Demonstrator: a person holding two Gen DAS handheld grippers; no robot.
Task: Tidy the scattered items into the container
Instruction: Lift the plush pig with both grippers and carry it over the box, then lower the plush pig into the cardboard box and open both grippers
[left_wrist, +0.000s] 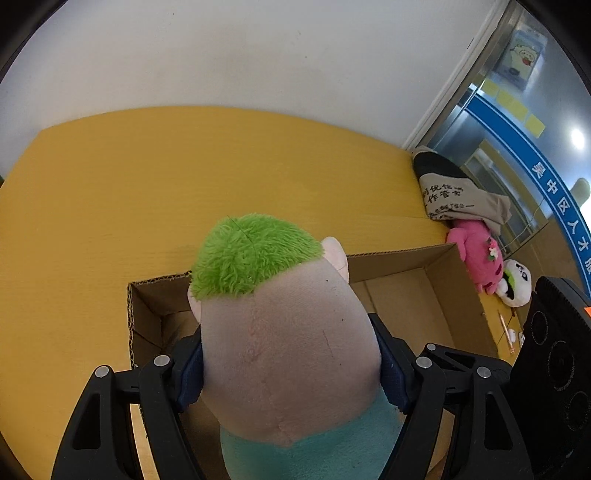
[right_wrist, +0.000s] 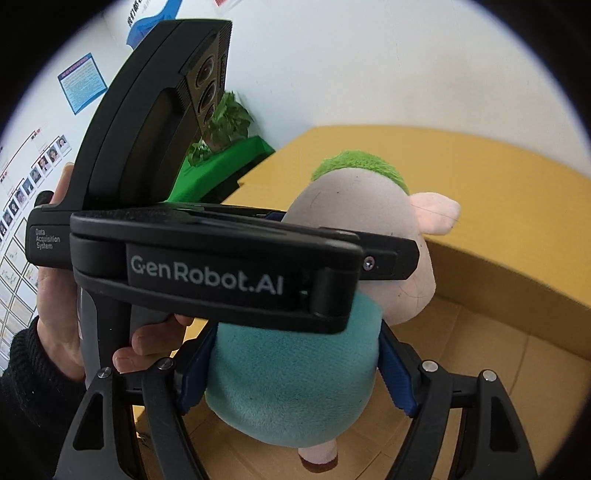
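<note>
The left gripper clamps the pale head of a soft plush doll with green hair and a teal body, blue pads pressed against both sides. The right gripper pinches the same doll's teal torso between its pads. The doll is suspended above the open brown cardboard box, which rests on the yellow wooden table. Beyond the box's right end lie a pink plush toy and a white round plush toy.

Three plush toys, one box
</note>
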